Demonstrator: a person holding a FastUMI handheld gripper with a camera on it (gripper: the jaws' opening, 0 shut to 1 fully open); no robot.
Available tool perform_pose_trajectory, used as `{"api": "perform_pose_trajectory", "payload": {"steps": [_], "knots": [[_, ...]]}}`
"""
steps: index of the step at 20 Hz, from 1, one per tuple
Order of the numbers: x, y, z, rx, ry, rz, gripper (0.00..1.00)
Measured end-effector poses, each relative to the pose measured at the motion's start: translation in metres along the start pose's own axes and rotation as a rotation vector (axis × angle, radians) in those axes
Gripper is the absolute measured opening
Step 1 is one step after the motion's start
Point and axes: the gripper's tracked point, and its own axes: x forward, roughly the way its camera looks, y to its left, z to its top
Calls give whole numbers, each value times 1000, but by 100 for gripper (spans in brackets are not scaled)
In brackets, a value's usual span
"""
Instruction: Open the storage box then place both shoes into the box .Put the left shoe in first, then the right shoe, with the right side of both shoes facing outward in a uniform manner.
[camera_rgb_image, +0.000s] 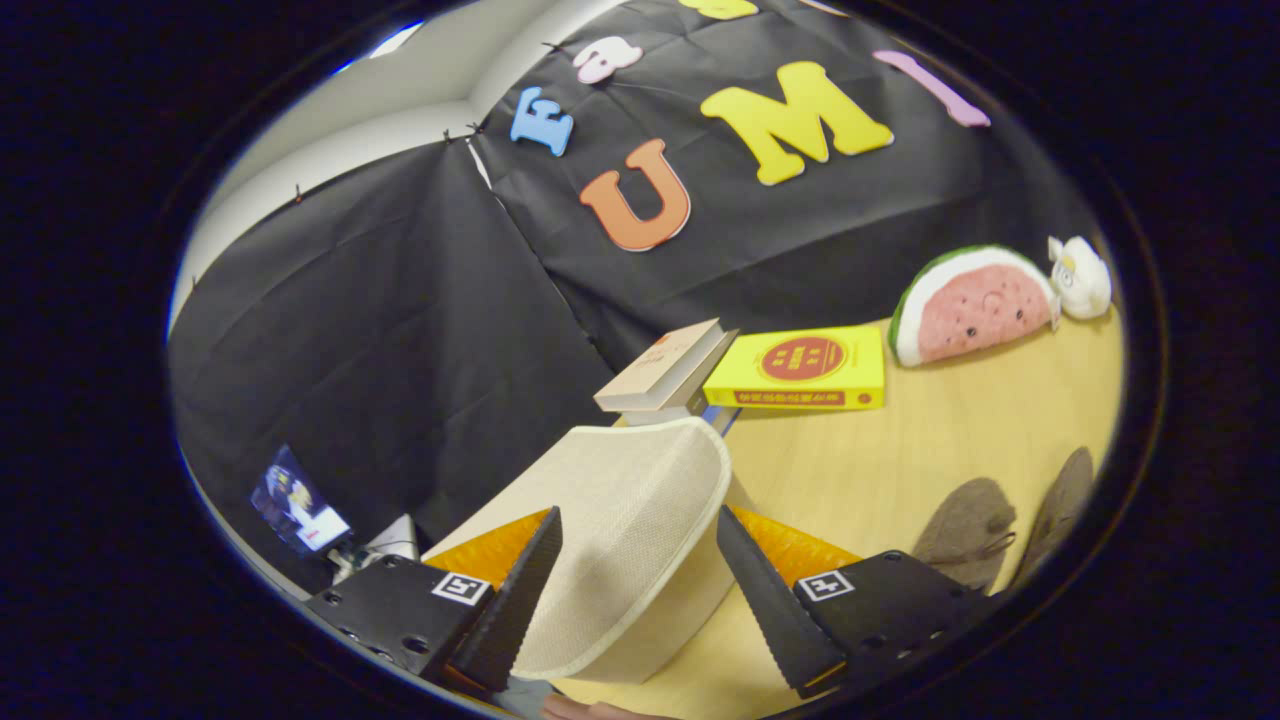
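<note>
- The gripper (640, 570) straddled the cream woven-fabric storage box lid (640, 540), fingers apart, neither visibly pressing, presumably to lift it open
- Two brown shoes (1000, 530) waited right of that lid, on the wooden table (950, 430)

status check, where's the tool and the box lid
Tool open, straddling cream box lid. Two shoes on table, beyond the tool. Nothing blocking.

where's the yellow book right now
In the gripper view, the yellow book lies flat on the wooden table, beyond the open hand-held gripper, between a tan book and a watermelon plush.
</note>
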Motion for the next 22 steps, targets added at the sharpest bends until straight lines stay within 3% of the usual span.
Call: {"api": "perform_pose_trajectory", "payload": {"steps": [2,5,7,8,11,15,19,22], "knots": [[2,2,-5,74,46,77,96],[14,-13,-8,163,86,91,96],[24,-8,-16,256,130,171,95],[21,-4,-17,291,145,212,89],[24,2,-21,336,173,249,89],[25,0,-26,372,203,239,80],[26,-1,-27,508,259,202,66],[15,-4,-20,459,236,135,55]]}}
